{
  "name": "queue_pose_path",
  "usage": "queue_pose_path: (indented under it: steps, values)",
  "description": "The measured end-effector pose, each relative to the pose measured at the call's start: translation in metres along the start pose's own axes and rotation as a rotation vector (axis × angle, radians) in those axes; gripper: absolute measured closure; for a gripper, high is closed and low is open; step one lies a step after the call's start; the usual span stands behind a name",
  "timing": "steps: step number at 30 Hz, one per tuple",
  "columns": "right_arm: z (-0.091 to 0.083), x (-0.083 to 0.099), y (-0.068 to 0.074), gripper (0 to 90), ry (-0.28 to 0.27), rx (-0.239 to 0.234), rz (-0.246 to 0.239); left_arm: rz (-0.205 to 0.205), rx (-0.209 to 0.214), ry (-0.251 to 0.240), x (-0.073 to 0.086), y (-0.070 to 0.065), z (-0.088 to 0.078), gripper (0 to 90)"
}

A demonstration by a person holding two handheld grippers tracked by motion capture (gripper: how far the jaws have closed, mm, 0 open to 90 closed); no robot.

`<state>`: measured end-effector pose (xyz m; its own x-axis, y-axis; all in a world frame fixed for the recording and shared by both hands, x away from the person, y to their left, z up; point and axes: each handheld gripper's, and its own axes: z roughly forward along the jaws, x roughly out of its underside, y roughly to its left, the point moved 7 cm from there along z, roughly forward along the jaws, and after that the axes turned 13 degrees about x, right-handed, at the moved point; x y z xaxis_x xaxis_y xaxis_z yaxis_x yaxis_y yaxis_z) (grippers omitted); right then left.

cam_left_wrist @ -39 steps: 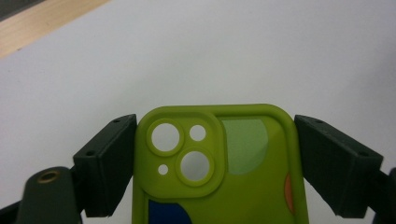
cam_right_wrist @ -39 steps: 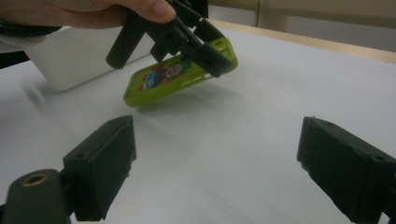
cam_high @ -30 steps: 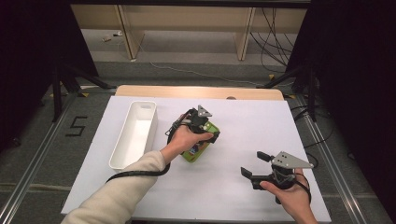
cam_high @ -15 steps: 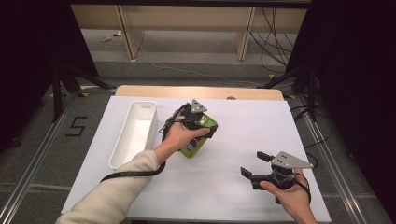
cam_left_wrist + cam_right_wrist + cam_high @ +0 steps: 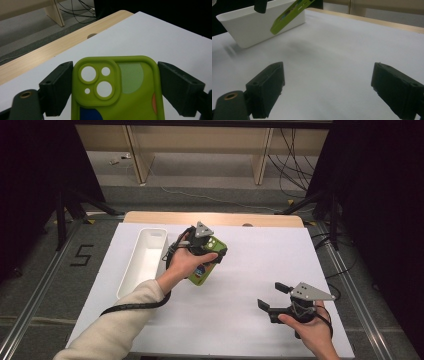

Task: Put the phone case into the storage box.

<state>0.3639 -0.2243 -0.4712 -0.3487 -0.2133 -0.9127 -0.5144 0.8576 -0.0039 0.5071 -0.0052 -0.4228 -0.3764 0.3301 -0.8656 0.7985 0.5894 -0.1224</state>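
Seen from the high view: left gripper pinching a green case above the desk, just beside the white tray. Left gripper view: fingers pressed on both long sides of the case, camera holes facing up. Right gripper view: case tilted, lifted off the desk, low end in front of the tray wall, maybe touching it, hard to tell. Right gripper well apart near the desk's front, fingers spread wide, holding nothing.
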Motion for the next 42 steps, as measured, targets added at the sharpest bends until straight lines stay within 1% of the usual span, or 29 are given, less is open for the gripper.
queue_pose_path:
  steps: [6, 7, 8, 9, 11, 23, 31, 42]
  values:
    - [0.000, 0.000, 0.000, 12.8, 0.001, -0.001, 0.000, 0.008, -0.013, -0.016, -0.004, 0.004, -0.009, 16.5]
    - [0.000, 0.000, 0.000, 12.8, 0.001, -0.001, -0.001, 0.002, -0.014, -0.021, -0.005, 0.004, -0.009, 16.5]
    - [0.000, 0.000, 0.000, 12.8, 0.000, 0.000, 0.001, 0.009, -0.018, -0.018, -0.005, 0.005, -0.011, 16.5]
    - [0.000, 0.000, 0.000, 12.8, 0.001, 0.000, 0.000, 0.003, -0.020, -0.024, -0.006, 0.005, -0.012, 16.5]
    - [0.000, 0.000, 0.000, 12.8, 0.001, -0.001, 0.001, 0.008, -0.025, -0.022, -0.007, 0.008, -0.016, 16.5]
    - [0.001, 0.000, 0.001, 12.9, 0.003, 0.001, 0.001, -0.001, -0.054, -0.054, -0.012, 0.018, -0.033, 16.5]
    - [0.001, 0.001, 0.001, 12.9, 0.006, 0.000, 0.001, 0.000, -0.076, -0.067, -0.014, 0.025, -0.042, 16.5]
    - [0.003, 0.001, 0.001, 12.9, 0.007, 0.001, -0.001, -0.008, -0.088, -0.083, -0.016, 0.031, -0.053, 16.5]
